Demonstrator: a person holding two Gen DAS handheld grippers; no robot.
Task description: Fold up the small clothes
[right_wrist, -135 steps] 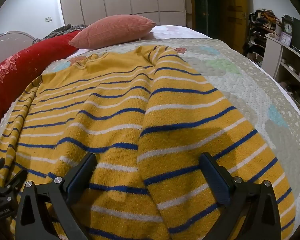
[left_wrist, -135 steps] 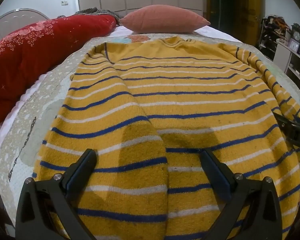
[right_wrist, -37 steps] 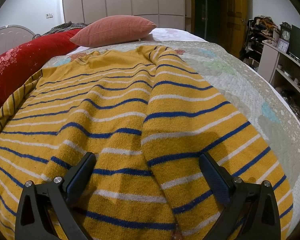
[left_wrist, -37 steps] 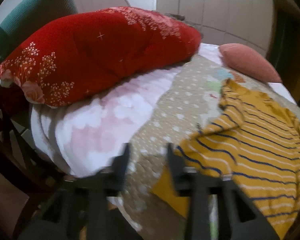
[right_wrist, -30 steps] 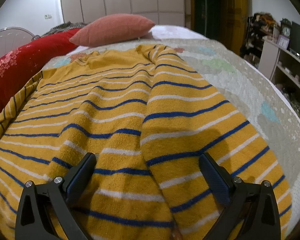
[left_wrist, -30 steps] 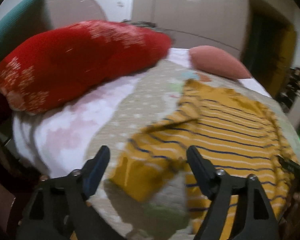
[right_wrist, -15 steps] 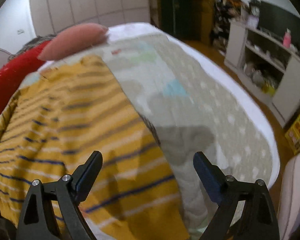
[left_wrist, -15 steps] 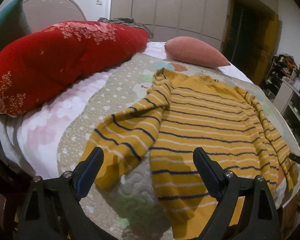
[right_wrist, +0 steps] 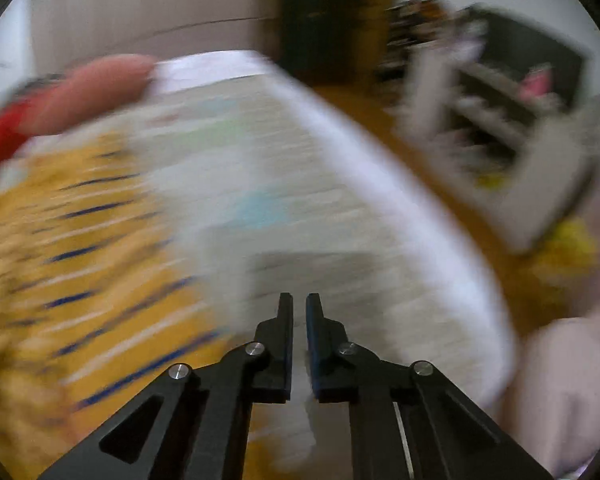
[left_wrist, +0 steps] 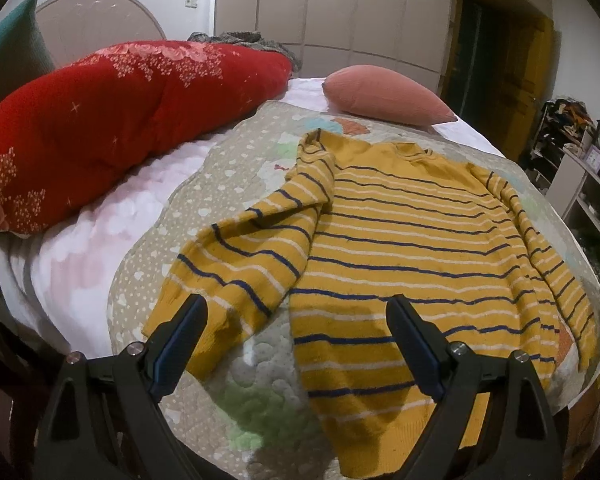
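Observation:
A yellow sweater (left_wrist: 412,236) with blue and white stripes lies spread flat on the quilted bed cover (left_wrist: 220,176). Its left sleeve (left_wrist: 256,260) is pulled out to the side and its right sleeve (left_wrist: 540,252) lies along the body. My left gripper (left_wrist: 296,320) is open and empty, held above the hem and the left cuff. The right wrist view is blurred by motion. In it my right gripper (right_wrist: 299,308) has its jaws nearly together with nothing between them, over the bed cover (right_wrist: 340,240) to the right of the sweater (right_wrist: 80,260).
A large red bolster (left_wrist: 112,120) lies along the bed's left side and a pink pillow (left_wrist: 384,96) at its head. Shelves with clutter (left_wrist: 580,184) stand right of the bed; they also show blurred in the right wrist view (right_wrist: 500,128). The bed's near edge is just below both grippers.
My left gripper opened and let go of the left sleeve, which now lies spread out. My right gripper swung right off the sweater and its jaws closed.

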